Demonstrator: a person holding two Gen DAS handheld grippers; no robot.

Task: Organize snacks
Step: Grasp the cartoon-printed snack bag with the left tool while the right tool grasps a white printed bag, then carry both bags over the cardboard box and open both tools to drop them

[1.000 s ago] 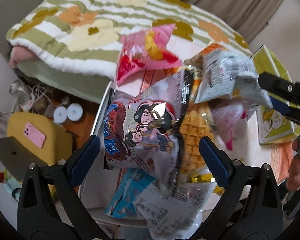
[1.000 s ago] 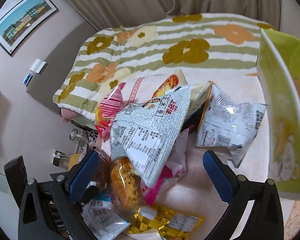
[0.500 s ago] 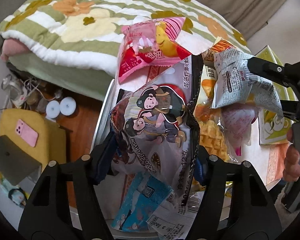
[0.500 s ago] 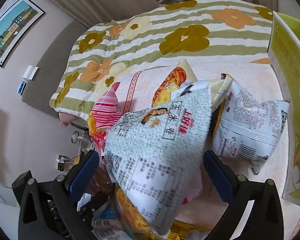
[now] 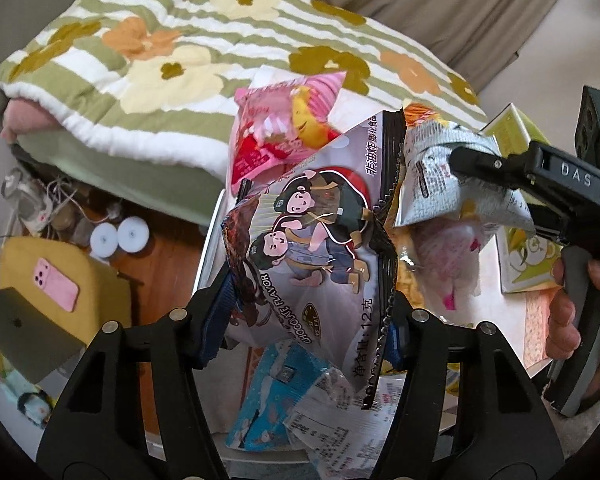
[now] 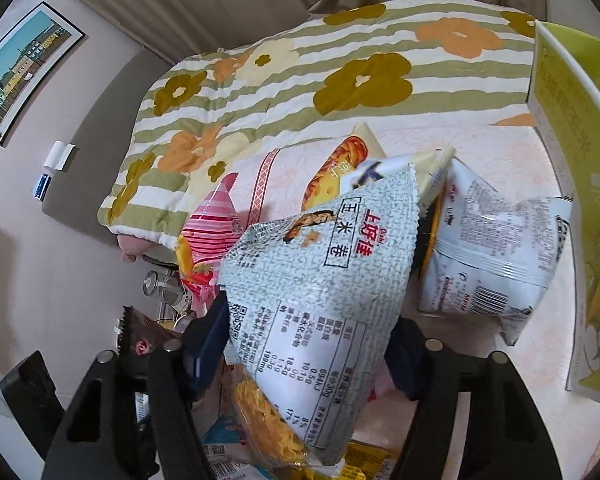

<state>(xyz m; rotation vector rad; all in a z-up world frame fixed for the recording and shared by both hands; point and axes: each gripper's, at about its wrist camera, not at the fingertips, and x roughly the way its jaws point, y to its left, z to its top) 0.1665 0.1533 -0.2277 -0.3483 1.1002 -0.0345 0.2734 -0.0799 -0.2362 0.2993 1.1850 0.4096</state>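
My left gripper (image 5: pixel 308 320) is shut on a chocolate snack bag with two cartoon figures (image 5: pixel 316 240), held up off the pile. My right gripper (image 6: pixel 304 348) is shut on a pale grey-green corn-roll bag (image 6: pixel 320 272), lifted over the pile; it also shows in the left wrist view (image 5: pixel 452 176) pinched by the right gripper's black finger. Under them lie a pink bag (image 5: pixel 284 128), a blue packet (image 5: pixel 272 396), a waffle-pattern bag (image 6: pixel 268 412) and a white bag (image 6: pixel 488 264).
A yellow-green box (image 6: pixel 580 184) stands at the right on the pink-patterned table (image 6: pixel 480 144). A flowered quilt (image 5: pixel 160 60) covers the bed behind. At left below are a pink phone (image 5: pixel 56 284) on a yellow cushion, and cables.
Both grippers have closed from open onto their bags. The left one took the chocolate bag and raised it. The right one took the corn-roll bag, which now stands higher.
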